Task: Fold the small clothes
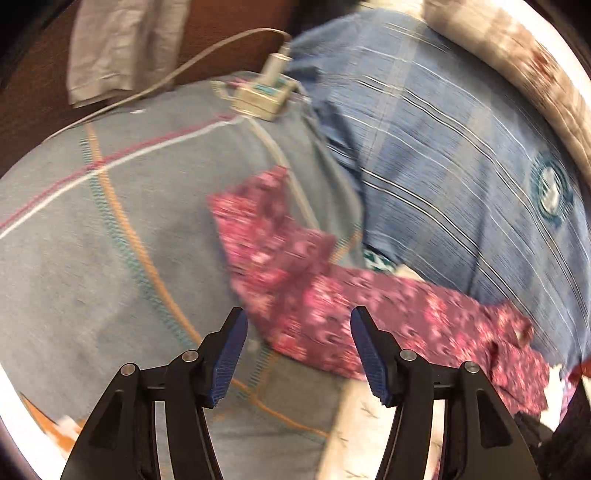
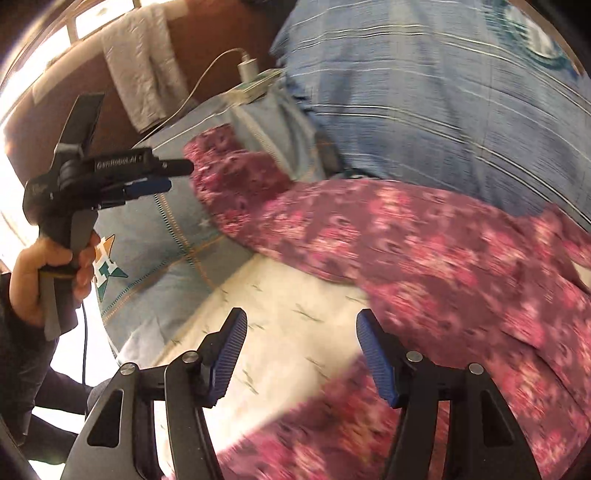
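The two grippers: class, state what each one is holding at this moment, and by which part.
Nothing is held. The left gripper and right gripper both stand open and empty above the pink floral garment, which lies loose on the bed.

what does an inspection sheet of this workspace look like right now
surface: bed with a white printed sheet and a grey-blue checked cover.
job's things: pink floral garment lies spread and rumpled across sheet and covers, not folded; views are blurred.
clutter: blue striped blanket bunched behind the garment; small box on the cover; grey cloth hangs on the headboard.
grippers: left gripper over the garment's edge, jaws open, holding nothing; right gripper over the sheet beside the garment, jaws open, holding nothing.
cables: white cable runs from a plug at the box off the bed.
surroundings: brown headboard; bright window at left.
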Tool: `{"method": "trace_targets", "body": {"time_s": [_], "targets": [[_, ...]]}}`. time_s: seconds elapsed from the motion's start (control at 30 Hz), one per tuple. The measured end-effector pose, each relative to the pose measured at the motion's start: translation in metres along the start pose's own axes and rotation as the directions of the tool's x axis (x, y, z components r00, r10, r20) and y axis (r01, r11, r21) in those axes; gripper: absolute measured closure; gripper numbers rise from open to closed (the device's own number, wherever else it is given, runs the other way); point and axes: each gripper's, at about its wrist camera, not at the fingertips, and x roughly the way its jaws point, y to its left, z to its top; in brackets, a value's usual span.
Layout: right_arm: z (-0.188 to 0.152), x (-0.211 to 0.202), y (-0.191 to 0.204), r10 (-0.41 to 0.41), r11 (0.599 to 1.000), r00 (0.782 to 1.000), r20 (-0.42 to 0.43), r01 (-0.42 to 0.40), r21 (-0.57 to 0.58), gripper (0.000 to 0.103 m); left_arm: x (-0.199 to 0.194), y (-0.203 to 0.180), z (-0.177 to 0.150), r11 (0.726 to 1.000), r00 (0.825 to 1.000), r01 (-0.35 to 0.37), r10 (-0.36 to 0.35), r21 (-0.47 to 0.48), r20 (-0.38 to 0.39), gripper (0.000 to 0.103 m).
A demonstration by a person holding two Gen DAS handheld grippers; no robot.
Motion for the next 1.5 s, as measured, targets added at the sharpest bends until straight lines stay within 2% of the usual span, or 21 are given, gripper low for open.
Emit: {"method": "trace_targets", "body": {"time_s": [0.23,0.4,0.7,0.77,0.8,0.83,0.97,1.0,1.03,1.1,1.2,1.33,1.5], "targets": [[0.019,0.041,0.031,0.0,0.998,0.999,-0.046,-0.003,-0.067,0.04,-0.004,0.032,0.021,0.997,0.998,-0.049,0.051,-0.058,0.039,0.044],[0.029,0.063,0.038,-0.011,0.995,0.998,-0.068,0.005,-0.099,0.04,0.015,0.045,0.033,0.993,0.998,-0.064,0.066,-0.099,0.019,0.044],[0.037,0.098,0.04,-0.11,0.976,0.988,-0.111,0.086,-0.202,0.04,0.047,0.029,0.047,0.998,0.999,-0.047,0.048,-0.037,0.022,0.046],[0.037,0.105,0.041,-0.141,0.966,0.984,-0.111,0.112,-0.233,0.04,0.055,0.026,0.048,0.999,0.999,-0.045,0.046,-0.015,0.024,0.056],[0.038,0.109,0.042,-0.151,0.962,0.982,-0.112,0.12,-0.245,0.04,0.06,0.026,0.048,0.999,0.999,-0.048,0.048,-0.012,0.011,0.078],[0.038,0.112,0.042,-0.158,0.959,0.981,-0.112,0.126,-0.252,0.04,0.067,0.028,0.048,0.998,0.998,-0.056,0.056,-0.016,-0.013,0.092],[0.042,0.121,0.042,-0.161,0.959,0.979,-0.126,0.125,-0.253,0.043,0.08,0.042,0.048,0.997,1.0,0.012,-0.013,-0.077,-0.011,0.095],[0.042,0.123,0.042,-0.166,0.959,0.978,-0.126,0.13,-0.251,0.049,0.081,0.043,0.048,0.996,1.0,0.021,-0.022,-0.082,-0.009,0.095],[0.042,0.125,0.041,-0.187,0.955,0.974,-0.125,0.151,-0.255,0.066,0.08,0.044,0.048,0.996,1.0,0.026,-0.027,-0.082,-0.006,0.096],[0.044,0.129,0.04,-0.222,0.948,0.967,-0.123,0.185,-0.259,0.089,0.075,0.044,0.05,0.995,0.998,0.056,-0.055,-0.08,0.014,0.097],[0.045,0.125,0.033,-0.199,0.961,0.974,-0.109,0.173,-0.215,0.096,0.06,0.04,0.055,0.991,0.993,0.108,-0.104,-0.074,0.054,0.097],[0.045,0.116,0.027,-0.148,0.979,0.985,-0.094,0.133,-0.153,0.101,0.045,0.027,0.066,0.982,0.981,0.177,-0.171,-0.067,0.088,0.097],[0.043,0.113,0.024,-0.138,0.982,0.986,-0.097,0.123,-0.145,0.103,0.029,0.01,0.07,0.974,0.969,0.226,-0.222,-0.027,0.109,0.097]]}}
